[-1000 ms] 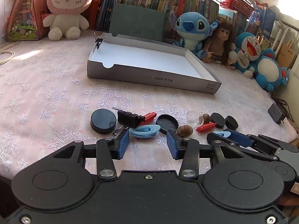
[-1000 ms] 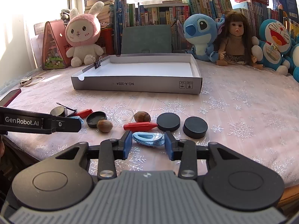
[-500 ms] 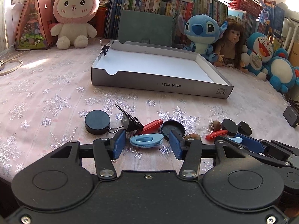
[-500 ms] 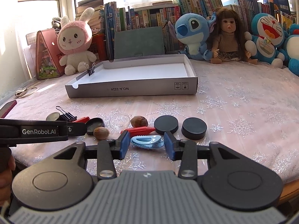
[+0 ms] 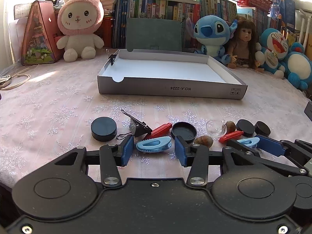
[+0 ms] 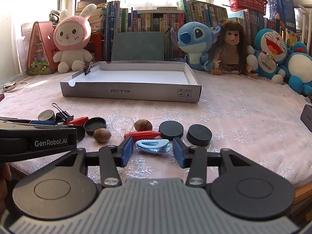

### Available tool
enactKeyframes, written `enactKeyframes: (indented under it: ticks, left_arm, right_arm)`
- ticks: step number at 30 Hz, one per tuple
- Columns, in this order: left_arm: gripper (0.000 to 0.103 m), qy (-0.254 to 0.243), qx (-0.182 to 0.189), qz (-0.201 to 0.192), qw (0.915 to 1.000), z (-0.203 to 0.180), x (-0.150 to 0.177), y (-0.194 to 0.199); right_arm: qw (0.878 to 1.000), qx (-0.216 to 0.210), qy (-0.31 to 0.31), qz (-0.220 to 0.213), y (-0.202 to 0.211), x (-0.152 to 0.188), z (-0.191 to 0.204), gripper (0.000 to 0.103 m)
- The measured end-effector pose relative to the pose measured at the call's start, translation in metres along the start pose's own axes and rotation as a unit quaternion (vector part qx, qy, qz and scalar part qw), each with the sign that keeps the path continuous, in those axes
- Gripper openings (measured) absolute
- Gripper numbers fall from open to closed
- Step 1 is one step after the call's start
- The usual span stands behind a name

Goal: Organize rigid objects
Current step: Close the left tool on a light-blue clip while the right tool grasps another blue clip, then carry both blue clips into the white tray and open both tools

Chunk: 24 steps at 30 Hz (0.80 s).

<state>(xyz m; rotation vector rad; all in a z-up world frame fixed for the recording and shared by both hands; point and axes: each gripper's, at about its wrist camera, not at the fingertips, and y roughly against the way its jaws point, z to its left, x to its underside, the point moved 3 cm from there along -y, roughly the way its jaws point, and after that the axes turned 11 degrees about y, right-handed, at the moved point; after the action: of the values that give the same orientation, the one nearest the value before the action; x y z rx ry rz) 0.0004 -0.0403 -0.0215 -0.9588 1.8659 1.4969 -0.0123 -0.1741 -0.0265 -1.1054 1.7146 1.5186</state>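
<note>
Left wrist view has the left gripper [image 5: 154,152] spread wide, a light blue clip [image 5: 153,146] lying between its fingers, ungrasped, low centre. In the right wrist view, the right gripper [image 6: 153,152] is likewise released around a second blue clip [image 6: 153,145]. Closing off-centre could skid either clip into the nearby hazelnut [image 6: 102,135] or red piece [image 6: 142,135]. Only the right view shows the left tool's lettered side; the grey box [image 5: 171,90] sits empty mid-frame.

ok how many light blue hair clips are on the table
2. One clip lies between the open left tongs; the other clip lies between the open right tongs. Others could be hidden from view.
</note>
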Motion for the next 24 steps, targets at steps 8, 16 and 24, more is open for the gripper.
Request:
enactKeyframes:
  ticks: [8,16,24]
  left_arm:
    - [0.037,-0.001,-0.014,-0.012,0.9998,0.000,0.001,-0.001]
    - [0.036,-0.021,0.009,-0.007,0.9997,-0.002,0.001,0.014]
    - [0.036,-0.036,0.046,-0.013,0.9982,0.006,-0.044,0.020]
  right_arm:
    - [1.000,-0.001,-0.006,0.005,0.000,-0.001,-0.001,0.044]
    - [1.000,-0.021,0.002,-0.004,0.006,-0.005,0.001,0.044]
    - [0.998,-0.048,-0.033,-0.014,-0.001,-0.030,-0.023,0.044]
